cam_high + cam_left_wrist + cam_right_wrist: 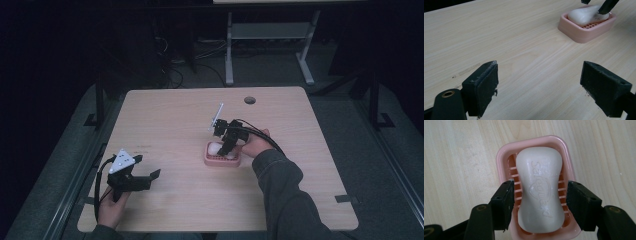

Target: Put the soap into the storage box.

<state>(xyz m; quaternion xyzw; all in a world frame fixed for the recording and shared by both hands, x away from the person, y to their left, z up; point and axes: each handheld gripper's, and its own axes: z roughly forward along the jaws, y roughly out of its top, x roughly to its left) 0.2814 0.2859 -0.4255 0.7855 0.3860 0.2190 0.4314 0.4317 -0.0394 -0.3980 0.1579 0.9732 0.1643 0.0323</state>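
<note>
Right gripper (540, 202) has its jaws open on either side of the soap (541, 190) in the pink dish (504, 155), not clamped yet, while the left gripper (539, 87) sits wide open and empty, near-left.

Right gripper (228, 148) over soap (216, 147) in pink dish (221, 161)

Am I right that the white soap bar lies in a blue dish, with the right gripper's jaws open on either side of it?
Not quite: the dish is pink, not blue, as the right gripper view shows. The rest holds: the white soap bar lies in it, and the right gripper has its jaws open on either side of the bar.
</note>
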